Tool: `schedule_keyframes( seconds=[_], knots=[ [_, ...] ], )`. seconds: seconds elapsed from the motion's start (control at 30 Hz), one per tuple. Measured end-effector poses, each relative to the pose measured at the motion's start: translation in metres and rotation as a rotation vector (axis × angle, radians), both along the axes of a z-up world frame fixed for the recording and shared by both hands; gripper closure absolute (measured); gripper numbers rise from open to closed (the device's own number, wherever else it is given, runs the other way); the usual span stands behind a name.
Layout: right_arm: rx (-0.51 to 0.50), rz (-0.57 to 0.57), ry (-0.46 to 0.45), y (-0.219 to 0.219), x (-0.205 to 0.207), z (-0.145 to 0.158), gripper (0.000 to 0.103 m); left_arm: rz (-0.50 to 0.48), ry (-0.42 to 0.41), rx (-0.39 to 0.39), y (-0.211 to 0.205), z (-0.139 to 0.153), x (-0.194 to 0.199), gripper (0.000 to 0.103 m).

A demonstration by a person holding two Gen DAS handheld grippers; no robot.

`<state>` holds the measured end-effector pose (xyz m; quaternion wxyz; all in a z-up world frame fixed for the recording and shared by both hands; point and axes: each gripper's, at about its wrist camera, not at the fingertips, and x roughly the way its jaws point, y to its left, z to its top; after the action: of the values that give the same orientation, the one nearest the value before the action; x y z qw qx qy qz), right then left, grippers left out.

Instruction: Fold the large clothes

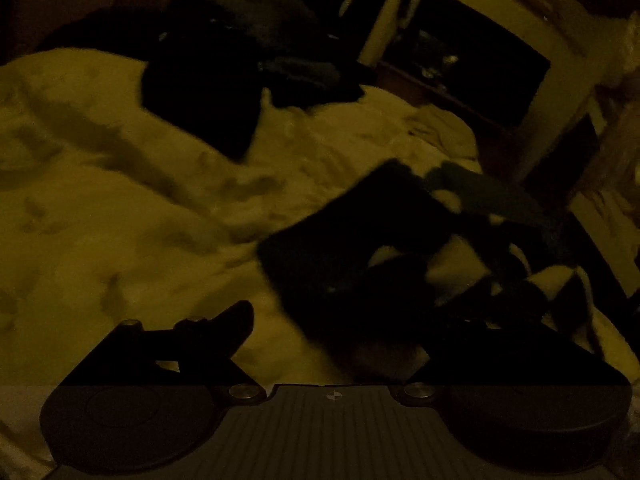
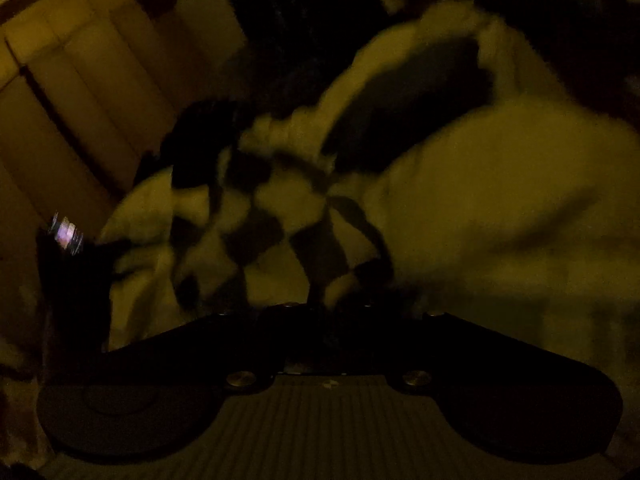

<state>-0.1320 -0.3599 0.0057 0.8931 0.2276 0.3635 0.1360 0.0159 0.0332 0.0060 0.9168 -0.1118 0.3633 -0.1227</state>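
The room is very dim. A black-and-white checkered garment (image 1: 400,248) lies bunched on the pale bedcover (image 1: 120,200), at the right of the left wrist view. My left gripper (image 1: 340,332) is open, its left finger (image 1: 236,320) over the bedcover and its right finger lost in the dark cloth. In the right wrist view the checkered garment (image 2: 264,216) hangs right in front of my right gripper (image 2: 326,312), whose fingers stand close together with cloth between them. The grip itself is dark and blurred.
Several dark clothes (image 1: 224,76) lie heaped at the far side of the bed. A wall with a dark framed opening (image 1: 472,64) stands at the right. A small lit object (image 2: 66,234) glows at the left of the right wrist view, next to pale cupboard panels (image 2: 80,80).
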Motion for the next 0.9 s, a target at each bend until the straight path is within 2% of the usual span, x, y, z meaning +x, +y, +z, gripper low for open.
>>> schedule_keyframes(
  seconds=[0.03,0.13,0.17,0.2,0.27,0.33,0.4,0.5,0.6,0.67,0.83,0.87,0.9],
  knots=[
    [-0.013,0.038,0.007,0.007,-0.003,-0.005,0.093,0.002,0.002,0.016,-0.004,0.001,0.001,0.0],
    [-0.071,0.178,-0.009,0.029,-0.009,-0.004,0.084,0.011,0.002,0.045,-0.01,0.003,0.004,0.0],
    [-0.082,0.187,-0.028,0.026,-0.014,-0.004,0.073,0.016,0.004,0.046,-0.011,0.004,0.005,0.0],
    [-0.069,0.198,-0.036,0.025,-0.012,0.0,0.057,0.018,0.004,0.044,-0.012,0.004,0.005,0.0],
    [-0.018,0.205,-0.051,0.016,-0.006,0.004,0.041,0.016,0.003,0.036,-0.014,0.004,0.007,0.0],
    [0.012,0.196,-0.096,0.009,-0.001,0.018,0.039,0.021,0.001,0.038,-0.012,0.006,0.009,0.0],
    [0.002,0.158,-0.157,-0.002,-0.002,0.036,0.032,0.044,-0.002,0.048,-0.01,0.007,0.015,0.0],
    [-0.007,0.075,-0.242,-0.017,0.0,0.056,0.029,0.065,-0.013,0.048,-0.009,0.012,0.029,0.0],
    [0.081,0.009,-0.296,-0.034,0.013,0.064,0.023,0.059,-0.04,0.058,-0.016,0.014,0.047,0.0],
    [0.105,0.021,-0.279,-0.03,0.036,0.061,0.023,0.04,-0.03,0.078,-0.027,0.01,0.064,0.0],
    [-0.028,0.039,-0.177,0.012,0.097,0.023,0.024,-0.068,0.036,0.094,-0.061,-0.024,0.103,0.0],
    [-0.04,0.042,-0.148,0.022,0.108,0.01,0.028,-0.089,0.051,0.078,-0.065,-0.031,0.106,0.0],
    [-0.049,0.049,-0.12,0.03,0.116,-0.002,0.039,-0.123,0.067,0.048,-0.07,-0.04,0.107,0.0]
  ],
)
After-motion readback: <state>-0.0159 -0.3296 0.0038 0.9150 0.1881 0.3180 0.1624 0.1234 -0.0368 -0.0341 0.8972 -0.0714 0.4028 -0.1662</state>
